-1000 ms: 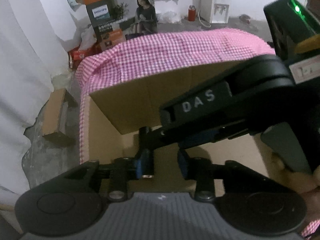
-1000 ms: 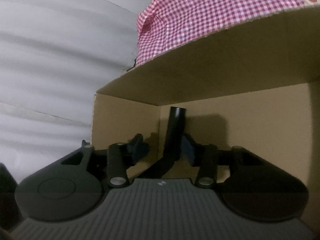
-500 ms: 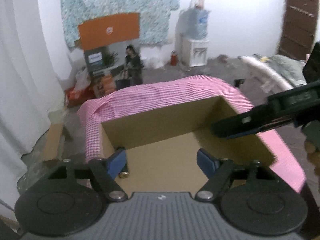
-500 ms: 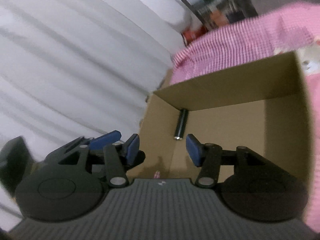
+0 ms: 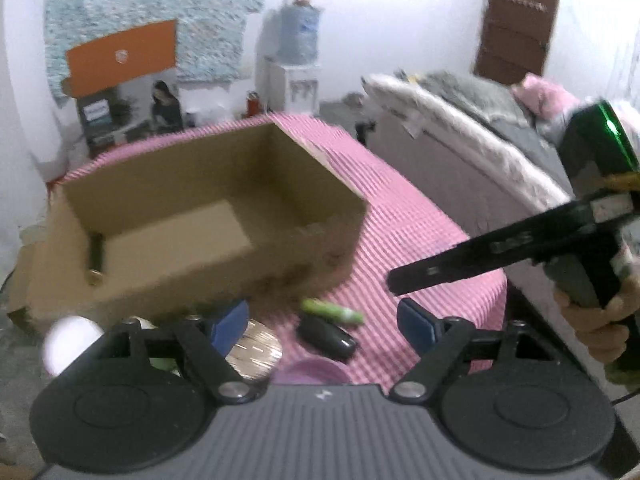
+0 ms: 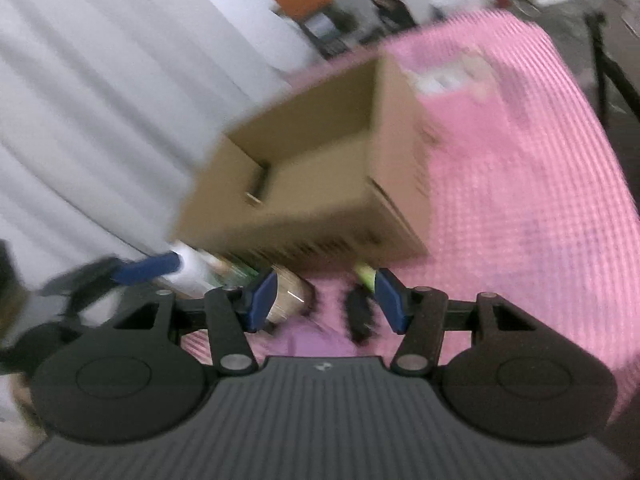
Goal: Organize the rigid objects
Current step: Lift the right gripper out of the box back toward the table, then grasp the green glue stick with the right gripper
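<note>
Your left gripper [image 5: 322, 322] is spread wide with nothing between its blue pads [image 5: 416, 325], hanging above the near end of the pink checked cloth [image 5: 404, 216]. From this left wrist view the open cardboard box [image 5: 208, 216] sits on that cloth, and a dark cylinder with a brass-coloured end [image 5: 96, 258] lies inside the box against its left wall. Just in front of the box lie a green stick-shaped object [image 5: 332, 312], a black oblong object [image 5: 326, 336], a shiny round lid [image 5: 254, 350] and a purple round thing [image 5: 312, 372], all blurred. A white ball-like shape [image 5: 70, 344] shows off the box's near left corner. Your right gripper [image 5: 492, 250] reaches in to the right of the box, held in your hand [image 5: 596, 320].

In the right wrist view, your right gripper [image 6: 326, 300] is also parted and holds nothing. The box [image 6: 320, 184] is beyond it, with the cylinder [image 6: 258, 186] at its left inner wall. The black object [image 6: 358, 312] and the green one [image 6: 364, 272] lie just in front of the box; a white bottle [image 6: 192, 270] stands by its near left corner.
</note>
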The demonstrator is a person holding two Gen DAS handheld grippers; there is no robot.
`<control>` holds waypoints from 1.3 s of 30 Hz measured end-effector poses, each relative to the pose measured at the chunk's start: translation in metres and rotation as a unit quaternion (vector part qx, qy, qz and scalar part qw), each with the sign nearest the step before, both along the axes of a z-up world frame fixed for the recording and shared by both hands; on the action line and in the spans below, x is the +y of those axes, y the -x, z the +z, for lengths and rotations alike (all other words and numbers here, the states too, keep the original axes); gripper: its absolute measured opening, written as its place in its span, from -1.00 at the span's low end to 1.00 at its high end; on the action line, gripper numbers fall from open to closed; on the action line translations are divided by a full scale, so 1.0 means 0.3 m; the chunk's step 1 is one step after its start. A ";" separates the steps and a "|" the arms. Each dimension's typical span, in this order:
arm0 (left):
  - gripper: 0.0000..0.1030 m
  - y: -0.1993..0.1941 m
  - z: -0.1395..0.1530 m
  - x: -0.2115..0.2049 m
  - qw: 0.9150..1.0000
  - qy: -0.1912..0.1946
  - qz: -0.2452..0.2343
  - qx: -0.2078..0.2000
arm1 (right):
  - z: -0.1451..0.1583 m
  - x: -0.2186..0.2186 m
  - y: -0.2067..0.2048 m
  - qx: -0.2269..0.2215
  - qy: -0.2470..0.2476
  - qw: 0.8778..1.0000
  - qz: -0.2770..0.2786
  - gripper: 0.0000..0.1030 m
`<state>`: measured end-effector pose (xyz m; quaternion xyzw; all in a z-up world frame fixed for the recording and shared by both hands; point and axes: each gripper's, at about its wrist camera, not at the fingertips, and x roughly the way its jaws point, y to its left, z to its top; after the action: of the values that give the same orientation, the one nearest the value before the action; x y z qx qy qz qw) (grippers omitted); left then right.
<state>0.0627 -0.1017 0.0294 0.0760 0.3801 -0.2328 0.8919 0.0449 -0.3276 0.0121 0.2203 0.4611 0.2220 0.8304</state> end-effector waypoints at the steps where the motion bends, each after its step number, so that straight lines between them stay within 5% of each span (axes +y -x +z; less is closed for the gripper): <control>1: 0.56 -0.004 -0.030 -0.029 1.000 -0.009 -0.002 0.001 | -0.027 -0.001 -0.003 0.008 0.008 1.000 0.005 0.03; 8: 0.07 -0.069 -0.181 -0.140 0.999 -0.033 0.007 0.028 | -0.109 0.065 -0.078 0.015 0.050 0.997 0.053 -0.03; 13: -0.25 -0.102 -0.234 -0.171 0.998 -0.045 0.007 0.050 | -0.163 0.139 -0.190 0.014 0.069 0.994 0.079 -0.26; 23: -0.27 -0.131 -0.267 -0.183 0.996 -0.048 -0.014 0.075 | -0.251 0.218 -0.281 0.022 0.096 0.989 0.114 -0.64; 39: -0.07 -0.168 -0.325 -0.272 0.991 -0.046 -0.070 0.105 | -0.282 0.063 -0.216 0.081 0.041 0.994 0.057 -0.70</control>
<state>0.1131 -0.1832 -0.0681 0.1185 0.4761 -0.2833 0.8240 0.1098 -0.3087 -0.0726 0.1769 0.5470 0.2314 0.7848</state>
